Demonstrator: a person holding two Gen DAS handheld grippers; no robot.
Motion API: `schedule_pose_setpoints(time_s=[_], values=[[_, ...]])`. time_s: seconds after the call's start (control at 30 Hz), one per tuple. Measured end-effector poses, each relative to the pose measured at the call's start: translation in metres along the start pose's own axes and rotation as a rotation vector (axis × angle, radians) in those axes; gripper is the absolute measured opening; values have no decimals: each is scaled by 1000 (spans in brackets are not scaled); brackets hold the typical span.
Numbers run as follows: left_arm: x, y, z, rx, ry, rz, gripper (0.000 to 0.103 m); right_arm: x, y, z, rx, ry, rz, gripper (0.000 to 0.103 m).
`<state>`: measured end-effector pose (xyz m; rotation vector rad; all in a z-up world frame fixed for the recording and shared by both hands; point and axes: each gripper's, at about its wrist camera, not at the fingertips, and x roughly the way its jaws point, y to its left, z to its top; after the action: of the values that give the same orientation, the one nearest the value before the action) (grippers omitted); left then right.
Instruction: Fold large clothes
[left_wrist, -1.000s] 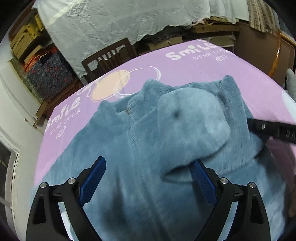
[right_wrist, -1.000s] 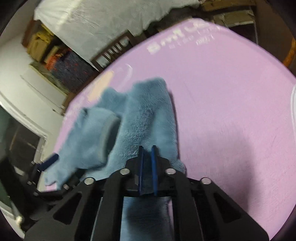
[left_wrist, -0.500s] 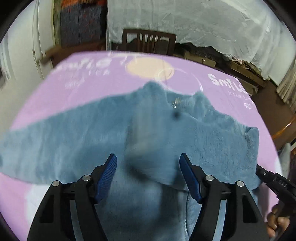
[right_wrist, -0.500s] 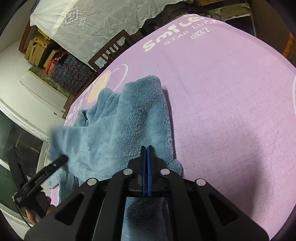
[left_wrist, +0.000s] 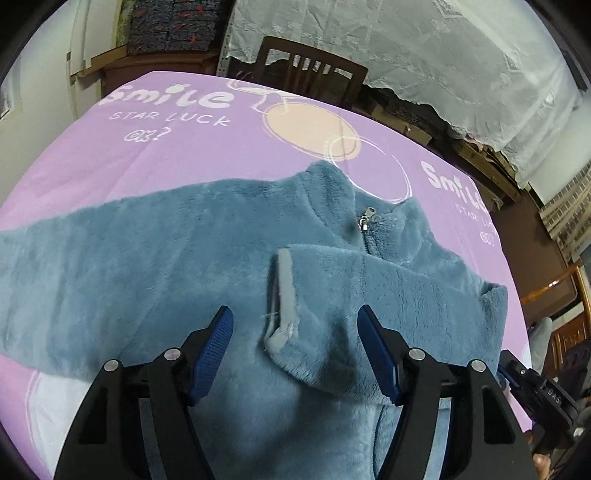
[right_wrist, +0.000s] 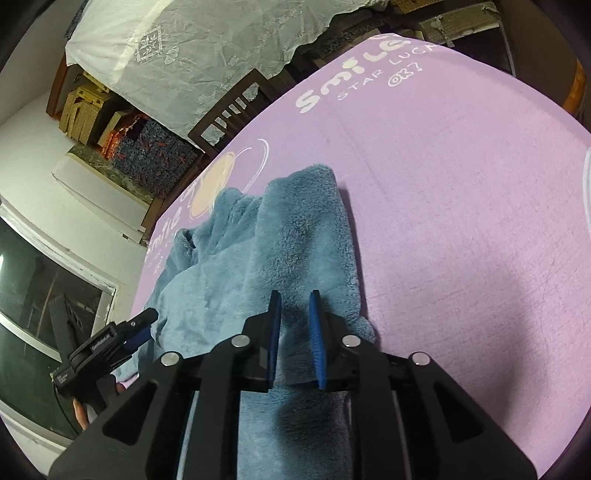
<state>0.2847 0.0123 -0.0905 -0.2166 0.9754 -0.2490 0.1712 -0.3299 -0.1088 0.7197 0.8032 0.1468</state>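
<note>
Left sleeve (left_wrist: 74, 266): stretched flat toward the left edge of the left wrist view, lying on the purple sheet (left_wrist: 110, 166).
Left gripper (left_wrist: 295, 347): hovers over the chest of the blue fleece jacket (left_wrist: 221, 258), jaws wide and closing; the grey cuff (left_wrist: 284, 295) lies in the gap between them, and the blue pads are not touching it.
Jacket: spread front-up on the sheet, collar at the far side, silver zip pull (left_wrist: 365, 221) just below the collar.
Right sleeve (left_wrist: 388, 291): folded across the chest — its cuff ends at the middle.
Right gripper (right_wrist: 295, 332): at the jacket's right side, near the folded edge; jaws opening, a narrow gap, fleece beneath and between them, not pinched.
Sheet: printed "Smile, Star Luck" — bare purple to the right of the jacket.
Background: a wooden chair (left_wrist: 310, 74) and a white lace cloth (left_wrist: 443, 55) beyond the sheet.
</note>
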Motion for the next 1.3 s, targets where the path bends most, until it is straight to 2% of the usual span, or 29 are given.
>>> schedule_pose_setpoints(time_s=[0.03, 0.1, 0.13, 0.17, 0.27, 0.43, 0.53, 0.63, 0.73, 0.8, 0.83, 0.9, 0.97, 1.0, 1.03, 1.07, 1.1, 1.2, 1.3], values=[[1, -2, 0, 12, -3, 4, 63, 0, 1, 0, -3, -2, -2, 17], [7, -8, -1, 40, 14, -2, 35, -1, 0, 0, -2, -5, 0, 17], [8, -9, -1, 46, 15, 3, 30, -1, 0, 1, 0, -7, 0, 17], [7, -10, -1, 55, 7, 15, 19, -1, 0, 1, 1, -10, -2, 17], [-6, -6, 0, 41, -39, 21, 15, -3, 0, 2, -7, -18, -4, 17], [-49, 10, -2, 11, -142, 37, 14, -15, 13, 2, -64, -82, -47, 17], [-53, 16, -11, 24, -131, 70, 15, -20, 30, 6, -112, -127, -87, 17], [-40, 18, -23, 40, -88, 99, 18, -5, 51, 13, -168, -100, -121, 17], [-31, 22, -29, 41, -69, 131, 23, 30, 60, 18, -220, -20, -192, 17], [-28, 27, -30, 34, -61, 142, 32, 54, 48, 20, -230, 20, -289, 10], [-27, 29, -30, 30, -56, 145, 34, 56, 44, 21, -231, 13, -289, 10], [-27, 30, -29, 28, -53, 142, 35, 51, 29, 27, -178, 4, -265, 0], [-29, 23, -27, 51, -61, 151, 35, 46, 21, 32, -170, -18, -300, 0], [-30, 20, -26, 60, -65, 151, 36, 44, 16, 33, -154, -21, -281, 0], [-31, 17, -25, 70, -71, 153, 37, 39, 9, 34, -110, -19, -226, 0], [-32, 13, -25, 77, -78, 157, 42, 34, 9, 33, -95, -29, -209, 0], [-33, 11, -24, 82, -94, 165, 46, 29, 13, 33, -104, -42, -203, 4], [-36, 6, -23, 85, -118, 185, 47, 16, 42, 24, -206, -70, -171, 4], [-34, 3, -24, 97, -103, 158, 48, 27, 70, 6, -307, 4, -147, 4]])
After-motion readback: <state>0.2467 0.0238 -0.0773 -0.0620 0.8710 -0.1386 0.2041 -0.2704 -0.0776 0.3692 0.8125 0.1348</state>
